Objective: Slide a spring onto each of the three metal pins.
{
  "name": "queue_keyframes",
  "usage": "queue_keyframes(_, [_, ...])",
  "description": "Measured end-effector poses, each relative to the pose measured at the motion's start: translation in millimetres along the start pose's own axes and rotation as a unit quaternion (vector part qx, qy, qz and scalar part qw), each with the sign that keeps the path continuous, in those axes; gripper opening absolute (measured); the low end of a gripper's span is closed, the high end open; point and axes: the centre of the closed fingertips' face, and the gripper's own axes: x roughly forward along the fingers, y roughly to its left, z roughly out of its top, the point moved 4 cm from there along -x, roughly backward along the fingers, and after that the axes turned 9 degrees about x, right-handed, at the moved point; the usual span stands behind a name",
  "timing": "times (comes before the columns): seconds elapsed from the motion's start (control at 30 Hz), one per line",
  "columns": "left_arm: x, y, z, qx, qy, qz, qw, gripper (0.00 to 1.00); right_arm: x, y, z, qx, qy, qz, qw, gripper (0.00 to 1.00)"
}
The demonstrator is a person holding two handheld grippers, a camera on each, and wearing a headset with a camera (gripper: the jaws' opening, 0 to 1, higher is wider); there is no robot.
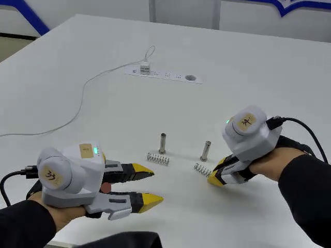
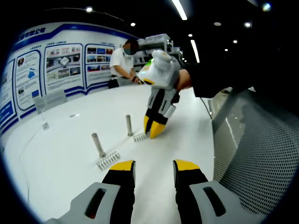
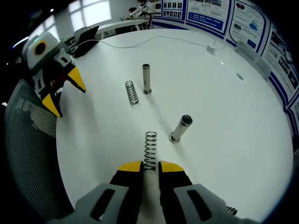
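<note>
On white table (image 1: 103, 129), two upright steel pins (image 1: 163, 143), coiled spring (image 1: 158, 158) lying beside each

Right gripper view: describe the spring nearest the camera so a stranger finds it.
On the white table, find the nearer metal pin. The spring lies beside it; unlike the other spring, its end sits between the right gripper's jaws.
</note>
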Motion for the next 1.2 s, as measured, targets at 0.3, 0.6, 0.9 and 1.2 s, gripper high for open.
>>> queue_keyframes(0.3, [0.4,-0.5,-0.6,0.001,0.004,-0.003,1.0000,0.33,0.5,0.2,-0.7,-0.007,0.005,0.003,1.0000,0.12])
queue_keyframes(0.6, [2.0,0.8,1.6,0.006,0.008,-0.004,0.9999,0.33,-7.3,6.8,1.9,-0.011,0.002,0.019,0.9998,0.11])
queue_keyframes(0.9, [11.3,0.4,7.5,0.024,0.014,-0.020,0.9994,0.33,-28.5,39.3,16.2,-0.083,-0.007,0.062,0.9946,0.11])
queue_keyframes(1.2, [16.6,-4.0,11.0,0.036,0.014,-0.035,0.9986,0.32,-37.0,68.6,24.1,-0.138,-0.002,0.100,0.9854,0.11])
